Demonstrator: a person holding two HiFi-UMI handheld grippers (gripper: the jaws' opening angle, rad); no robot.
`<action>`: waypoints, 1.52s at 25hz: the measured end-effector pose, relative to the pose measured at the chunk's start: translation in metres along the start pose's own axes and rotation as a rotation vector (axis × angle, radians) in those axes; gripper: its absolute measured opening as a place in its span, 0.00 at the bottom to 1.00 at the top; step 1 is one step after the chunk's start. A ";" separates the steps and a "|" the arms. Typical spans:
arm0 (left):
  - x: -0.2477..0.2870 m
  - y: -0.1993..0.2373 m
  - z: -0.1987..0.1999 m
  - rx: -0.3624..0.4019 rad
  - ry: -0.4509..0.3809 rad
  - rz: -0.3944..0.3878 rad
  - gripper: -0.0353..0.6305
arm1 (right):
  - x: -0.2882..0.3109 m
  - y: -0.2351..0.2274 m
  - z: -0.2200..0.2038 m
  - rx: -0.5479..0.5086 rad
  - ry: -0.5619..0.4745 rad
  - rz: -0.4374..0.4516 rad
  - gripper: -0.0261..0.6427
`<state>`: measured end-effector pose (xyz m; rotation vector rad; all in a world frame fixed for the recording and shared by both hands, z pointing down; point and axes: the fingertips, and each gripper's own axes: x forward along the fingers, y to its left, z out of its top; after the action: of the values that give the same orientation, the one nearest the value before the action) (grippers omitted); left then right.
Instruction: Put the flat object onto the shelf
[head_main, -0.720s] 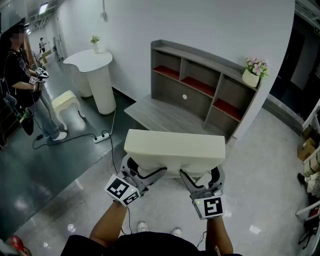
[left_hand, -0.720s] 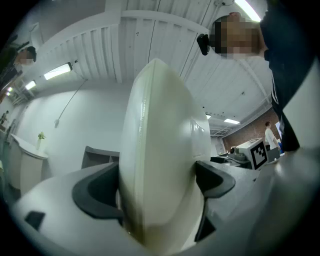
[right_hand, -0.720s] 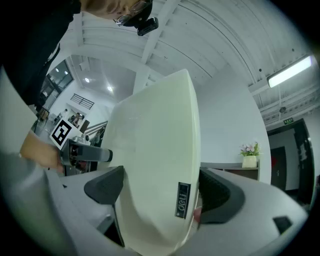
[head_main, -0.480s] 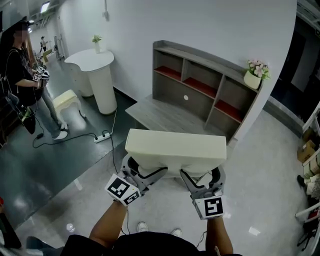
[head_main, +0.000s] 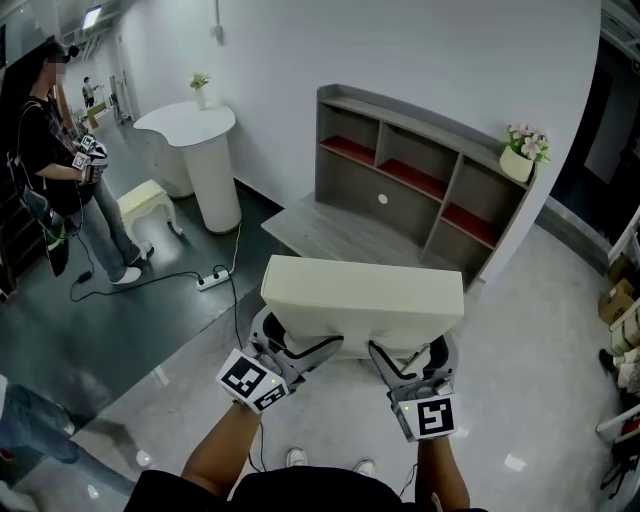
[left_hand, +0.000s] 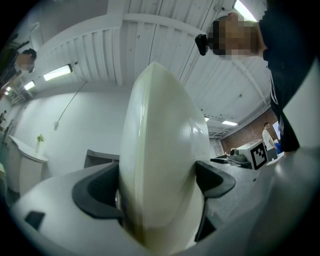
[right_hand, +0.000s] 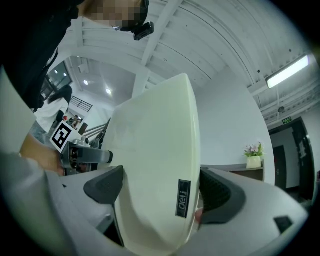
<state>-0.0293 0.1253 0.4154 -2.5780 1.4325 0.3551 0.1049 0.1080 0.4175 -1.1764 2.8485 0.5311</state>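
Observation:
A wide, flat cream object (head_main: 365, 300) hangs level in front of me, above the floor and short of the grey shelf (head_main: 420, 180) with red-lined compartments. My left gripper (head_main: 300, 345) is shut on its near left part and my right gripper (head_main: 405, 355) on its near right part. In the left gripper view the cream object (left_hand: 160, 165) fills the gap between the dark pads (left_hand: 97, 192) of the left gripper (left_hand: 157, 190). The right gripper view shows the object (right_hand: 155, 165), with a small dark label, clamped between the pads (right_hand: 220, 192) of the right gripper (right_hand: 160, 192).
A low grey platform (head_main: 340, 235) juts out in front of the shelf, and a flower pot (head_main: 522, 160) stands on the shelf's right end. To the left are a white rounded counter (head_main: 195, 140), a small cream stool (head_main: 148, 200), a power strip (head_main: 212, 281) and a standing person (head_main: 50, 170).
The shelf, counter and stool have slid slightly to the right in the head view. Both grippers still hold the cream object the same way.

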 end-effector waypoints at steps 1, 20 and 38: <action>-0.003 0.003 0.002 0.001 -0.004 -0.001 0.76 | 0.002 0.004 0.001 0.012 -0.009 -0.005 0.75; -0.003 0.058 0.006 0.004 -0.023 -0.035 0.76 | 0.053 0.018 0.003 -0.019 -0.034 -0.029 0.75; 0.127 0.116 -0.014 0.021 -0.036 0.008 0.76 | 0.141 -0.097 -0.024 -0.039 -0.102 0.003 0.75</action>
<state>-0.0617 -0.0420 0.3880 -2.5369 1.4270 0.3830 0.0732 -0.0592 0.3905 -1.1163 2.7675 0.6298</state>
